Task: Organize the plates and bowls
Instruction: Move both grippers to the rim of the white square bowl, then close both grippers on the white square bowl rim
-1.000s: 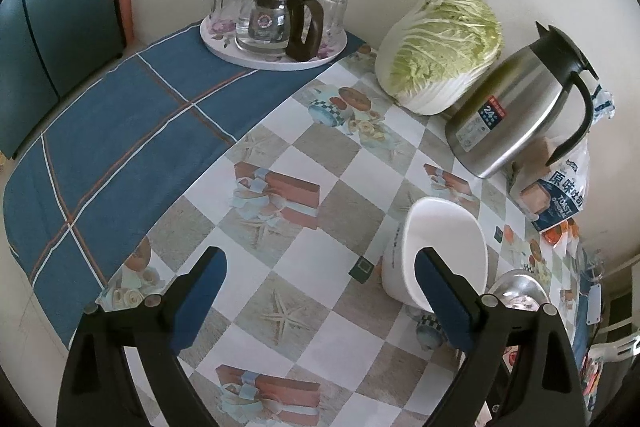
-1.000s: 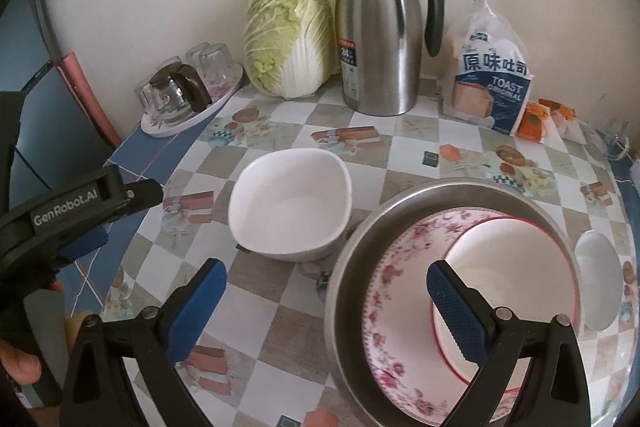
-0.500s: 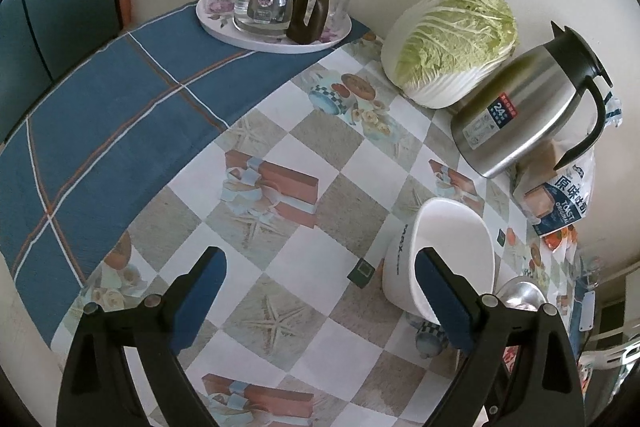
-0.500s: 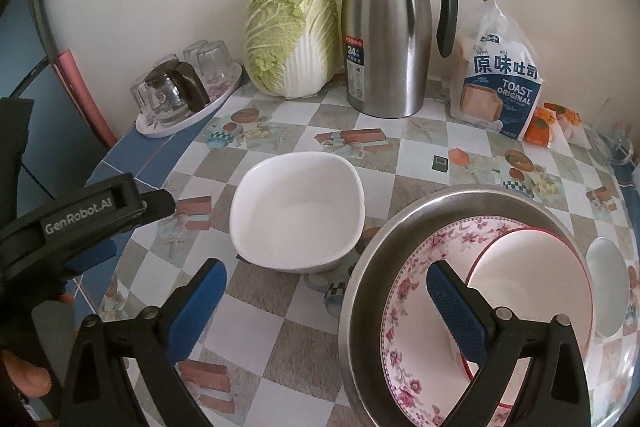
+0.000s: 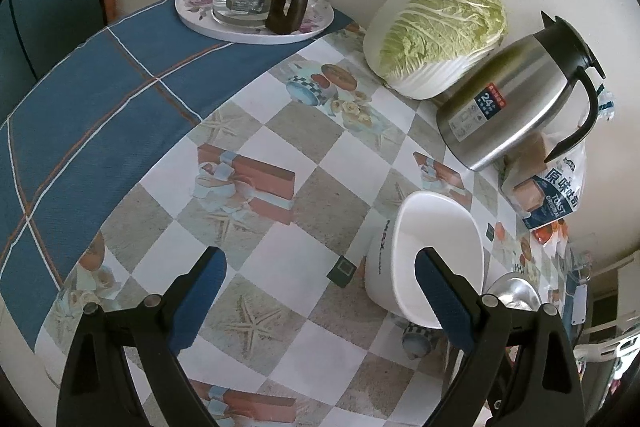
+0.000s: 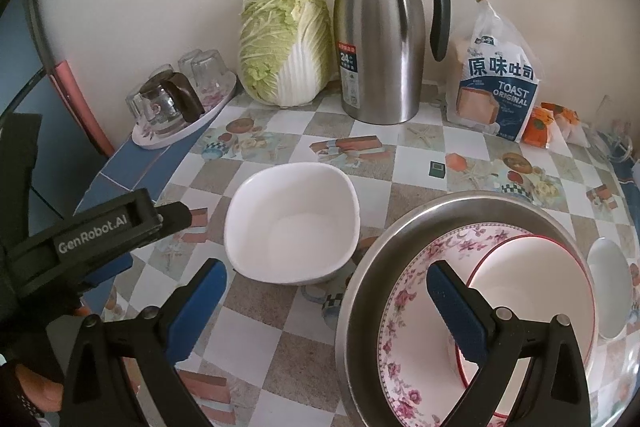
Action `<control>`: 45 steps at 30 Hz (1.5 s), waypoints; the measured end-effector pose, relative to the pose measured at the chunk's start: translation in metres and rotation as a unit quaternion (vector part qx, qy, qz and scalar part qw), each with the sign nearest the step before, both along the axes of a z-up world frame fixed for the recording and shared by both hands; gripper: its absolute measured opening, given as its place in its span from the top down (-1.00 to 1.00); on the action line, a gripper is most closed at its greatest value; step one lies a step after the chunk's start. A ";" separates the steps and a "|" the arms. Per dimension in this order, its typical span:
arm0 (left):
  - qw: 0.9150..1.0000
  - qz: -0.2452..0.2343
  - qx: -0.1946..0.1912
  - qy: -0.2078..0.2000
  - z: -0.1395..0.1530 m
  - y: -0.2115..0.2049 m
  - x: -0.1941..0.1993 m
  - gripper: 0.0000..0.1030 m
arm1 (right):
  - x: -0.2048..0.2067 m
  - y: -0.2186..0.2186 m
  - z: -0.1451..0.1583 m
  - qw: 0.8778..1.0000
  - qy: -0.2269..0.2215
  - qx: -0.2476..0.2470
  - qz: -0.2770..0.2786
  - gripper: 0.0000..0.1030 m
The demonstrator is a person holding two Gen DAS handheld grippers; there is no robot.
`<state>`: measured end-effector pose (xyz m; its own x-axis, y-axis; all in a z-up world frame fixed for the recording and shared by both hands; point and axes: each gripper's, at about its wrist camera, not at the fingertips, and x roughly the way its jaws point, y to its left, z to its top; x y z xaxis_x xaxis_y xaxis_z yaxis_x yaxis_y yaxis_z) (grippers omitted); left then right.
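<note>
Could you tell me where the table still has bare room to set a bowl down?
Open tablecloth lies between the glass tray, the cabbage and the white bowl. It is crowded along the wall by the thermos and toast bag.

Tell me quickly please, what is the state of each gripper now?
Left gripper: open, holding nothing; the white bowl is by its right finger.
Right gripper: open, holding nothing.

Steel basin (image 6: 400, 227) and floral plate (image 6: 404, 307) cut off below.
</note>
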<state>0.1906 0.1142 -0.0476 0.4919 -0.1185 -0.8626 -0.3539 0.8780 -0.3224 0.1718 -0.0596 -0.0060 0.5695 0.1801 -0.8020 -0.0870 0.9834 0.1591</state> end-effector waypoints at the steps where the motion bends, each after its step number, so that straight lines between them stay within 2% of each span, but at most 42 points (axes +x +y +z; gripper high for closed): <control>1: 1.000 0.001 -0.001 -0.002 0.000 0.000 0.001 -0.86 | 0.001 -0.001 0.000 1.000 0.001 0.001 -0.001 -0.98; 6: 1.000 0.004 -0.004 -0.021 0.000 0.001 0.003 -0.86 | 0.011 -0.004 -0.004 1.000 0.005 0.009 -0.003 -0.98; 12: 1.000 -0.006 -0.021 -0.014 -0.009 -0.002 0.012 -0.86 | 0.028 -0.011 -0.010 1.000 0.013 0.008 -0.015 -0.96; 14: 1.000 -0.014 -0.011 -0.011 -0.011 -0.006 0.014 -0.85 | 0.034 -0.013 -0.012 1.000 0.016 0.002 -0.019 -0.86; 15: 1.000 -0.019 -0.008 -0.009 -0.012 -0.009 0.016 -0.85 | 0.036 -0.013 -0.013 1.000 0.017 0.001 -0.020 -0.73; 20: 0.999 -0.034 -0.021 -0.004 -0.019 -0.017 0.021 -0.83 | 0.050 -0.012 -0.019 0.999 0.030 -0.007 -0.025 -0.29; 22: 0.999 -0.040 -0.019 0.000 -0.022 -0.020 0.023 -0.72 | 0.054 -0.011 -0.022 0.999 0.038 -0.008 -0.024 0.00; 24: 0.999 -0.042 -0.018 0.010 -0.026 -0.023 0.024 -0.34 | 0.060 -0.011 -0.027 0.998 0.051 -0.003 -0.025 0.10; 27: 0.998 -0.044 -0.026 0.020 -0.035 -0.024 0.026 -0.19 | 0.066 -0.013 -0.030 0.998 0.060 0.004 -0.030 0.36; 28: 0.998 -0.045 -0.030 0.023 -0.037 -0.025 0.027 -0.12 | 0.068 -0.013 -0.032 0.997 0.064 0.004 -0.032 0.37; 29: 0.998 -0.046 -0.033 0.026 -0.039 -0.026 0.027 0.05 | 0.070 -0.013 -0.034 0.997 0.069 -0.001 -0.032 0.39; 33: 0.997 -0.056 -0.044 0.023 -0.041 -0.032 0.028 0.30 | 0.074 -0.012 -0.040 0.997 0.075 -0.010 -0.033 0.47; 38: 0.998 -0.057 -0.017 0.025 -0.037 -0.034 0.028 0.36 | 0.074 -0.006 -0.046 0.996 0.084 -0.008 -0.022 0.49; 45: 0.999 -0.027 -0.011 0.034 -0.036 -0.014 0.023 0.36 | 0.069 0.011 -0.052 0.996 0.094 0.001 0.009 0.49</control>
<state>0.2131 0.1005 -0.0836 0.4246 -0.1623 -0.8907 -0.3287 0.8891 -0.3187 0.2406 -0.0488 -0.0582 0.4065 0.1902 -0.8936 -0.0731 0.9817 0.1757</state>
